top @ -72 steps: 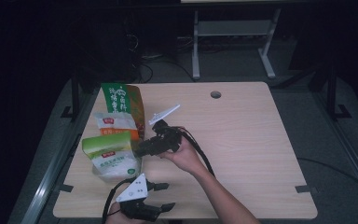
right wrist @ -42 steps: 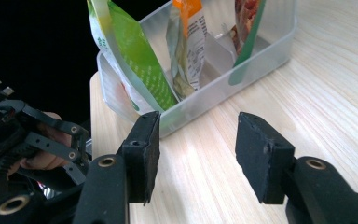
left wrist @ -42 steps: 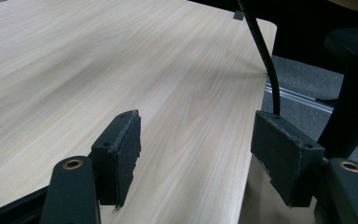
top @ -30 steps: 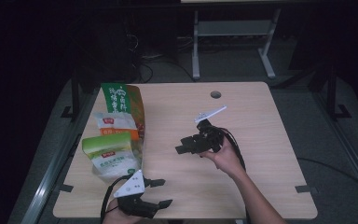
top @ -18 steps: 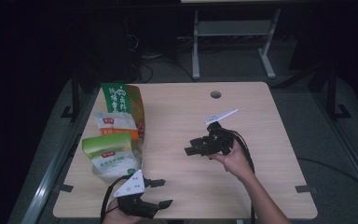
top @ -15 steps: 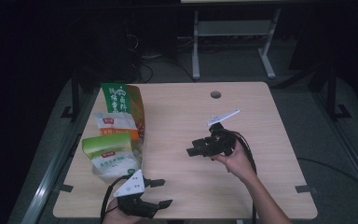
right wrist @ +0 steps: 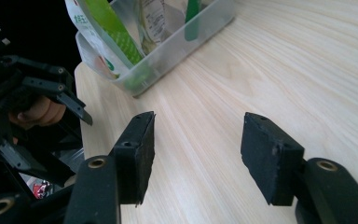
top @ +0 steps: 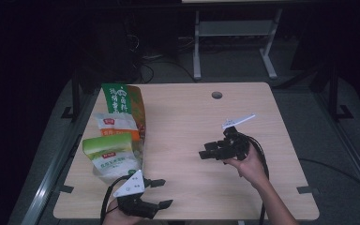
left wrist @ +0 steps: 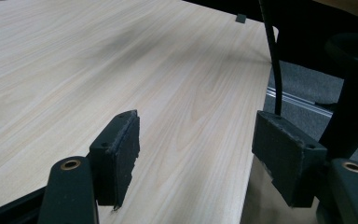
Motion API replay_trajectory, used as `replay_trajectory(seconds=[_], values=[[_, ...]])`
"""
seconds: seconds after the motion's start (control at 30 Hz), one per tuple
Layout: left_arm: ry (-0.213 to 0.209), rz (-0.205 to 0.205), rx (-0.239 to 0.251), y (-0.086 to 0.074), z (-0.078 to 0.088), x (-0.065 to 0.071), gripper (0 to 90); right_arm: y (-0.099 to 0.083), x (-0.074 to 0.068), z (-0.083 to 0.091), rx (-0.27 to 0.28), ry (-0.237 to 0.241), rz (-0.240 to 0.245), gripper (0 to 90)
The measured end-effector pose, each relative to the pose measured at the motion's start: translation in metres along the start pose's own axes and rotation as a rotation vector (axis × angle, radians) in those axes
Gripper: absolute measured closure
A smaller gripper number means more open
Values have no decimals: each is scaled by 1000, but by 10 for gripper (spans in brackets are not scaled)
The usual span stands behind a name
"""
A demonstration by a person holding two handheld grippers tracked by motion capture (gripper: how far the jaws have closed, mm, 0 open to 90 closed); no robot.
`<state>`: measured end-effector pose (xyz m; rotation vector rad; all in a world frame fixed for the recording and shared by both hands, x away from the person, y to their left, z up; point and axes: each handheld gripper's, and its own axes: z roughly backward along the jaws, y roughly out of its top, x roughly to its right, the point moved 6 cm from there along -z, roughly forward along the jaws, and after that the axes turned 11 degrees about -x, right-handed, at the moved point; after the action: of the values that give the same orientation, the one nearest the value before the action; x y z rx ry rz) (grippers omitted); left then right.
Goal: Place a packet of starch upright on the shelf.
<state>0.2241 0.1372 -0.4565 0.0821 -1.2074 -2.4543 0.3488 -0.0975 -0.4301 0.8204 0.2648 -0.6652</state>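
Note:
A clear plastic bin [top: 139, 140] stands at the table's left side with several food bags in it: a tall green bag [top: 119, 99], a white and orange bag [top: 114, 123] and a green and white bag [top: 111, 157]. My right gripper [top: 204, 151] hovers over the table's middle right, pointing left toward the bin, well apart from it. Its jaws have just been opening and nothing is between them [right wrist: 198, 126]. My left gripper [top: 163, 192] rests open at the near edge just below the bin, with bare wood between its pads [left wrist: 198, 130]. The right gripper view shows the bin [right wrist: 182, 44] ahead.
The table top [top: 192, 122] is light wood with a round cable hole [top: 216, 95] at the back. In the right gripper view the left gripper [right wrist: 51, 93] and a hand sit at the left. A white desk frame [top: 234, 33] stands on the dark floor behind the table.
My right gripper has drawn away from the bin, moving right across the table and slightly nearer to me, with its jaws a little wider. The left gripper has stayed put.

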Motion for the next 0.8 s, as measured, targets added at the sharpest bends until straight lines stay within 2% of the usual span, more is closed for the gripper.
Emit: replay_trajectory(seconds=[0.43,0.47,0.8], values=[[2,13,1,0,0,0,314,-27,9,13,12,-20,-31,439],[5,3,1,0,0,-1,313,-29,9,14,13,-20,-35,439],[7,6,1,0,0,-1,314,-52,13,22,22,-25,-68,438]])
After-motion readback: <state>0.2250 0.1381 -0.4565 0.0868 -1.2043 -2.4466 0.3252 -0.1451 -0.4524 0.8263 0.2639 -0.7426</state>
